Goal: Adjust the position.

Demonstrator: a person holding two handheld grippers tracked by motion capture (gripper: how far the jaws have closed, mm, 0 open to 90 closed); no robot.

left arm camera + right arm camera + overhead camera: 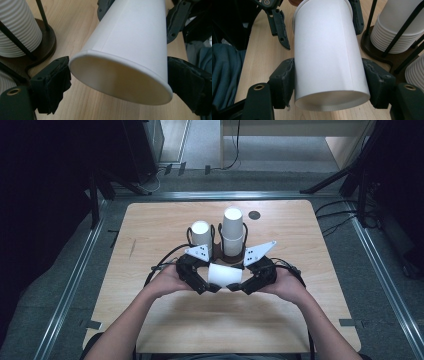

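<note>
- High view: a wooden table [165, 220] is seen from above, with a cup holder [232, 256] at its middle carrying two stacks of white cups, a shorter left stack [201, 236] and a taller right stack [232, 231].
- High view: a single white paper cup [225, 274] is held lying on its side, just in front of the holder and between the two grippers; the left gripper [212, 287] is at one end of it and the right gripper [235, 287] at the other, each carried in a hand.
- Left gripper view: the cup [130, 50] is shown with its open mouth towards the camera, the rim lying between the two black jaws. The right-hand pad [190, 82] is touching the cup wall; whether the left-hand pad touches the rim cannot be told. The left gripper is therefore recorded as spread wide about the mouth, grip not settled.
- Left gripper view: the jaws of the other gripper are seen at the far, narrow end of the cup.
- Right gripper view: the cup [327, 55] is shown base-first, its narrow end seated between the two jaws, both pads [284, 82] pressed against the wall. The right gripper is recorded as clamped on the cup.
- Right gripper view: the ribbed cup stacks [397, 32] are seen standing at the right.
</note>
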